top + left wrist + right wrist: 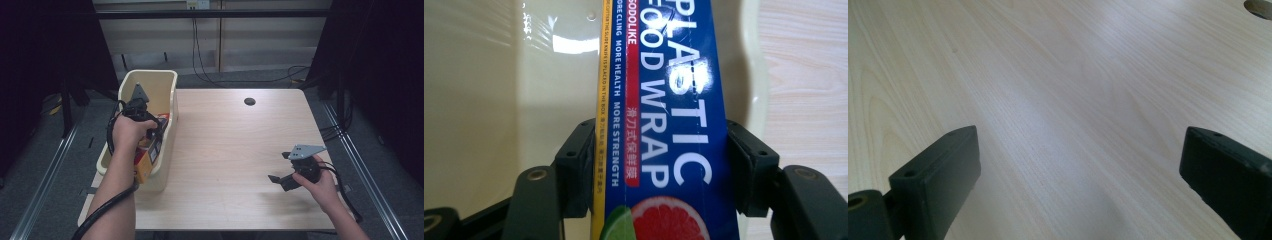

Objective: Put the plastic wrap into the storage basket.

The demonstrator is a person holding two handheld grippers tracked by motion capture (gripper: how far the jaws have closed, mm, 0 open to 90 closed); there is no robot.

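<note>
Right gripper (pixel 279 167) sits nearest, at the near right of the tabletop (pixel 225 150), held in the right hand (pixel 322 187); jaws wide apart, nothing between them, and the right gripper view looks over bare pale wood between its jaws. Well apart from it, to the left of the tabletop's middle, the left hand (pixel 129 132) holds the left gripper (pixel 150 135) inside a cream plastic bin (pixel 150 80) that stands at the tabletop's left edge. In the left gripper view the left gripper's jaws are clamped on both sides of a blue box of plastic food wrap (pixel 664 125) with a yellow side strip and a grapefruit picture; the box stands in the bin against its wall on the tabletop side. Farthest, a dark round hole (pixel 249 101) sits near the tabletop's far edge.
</note>
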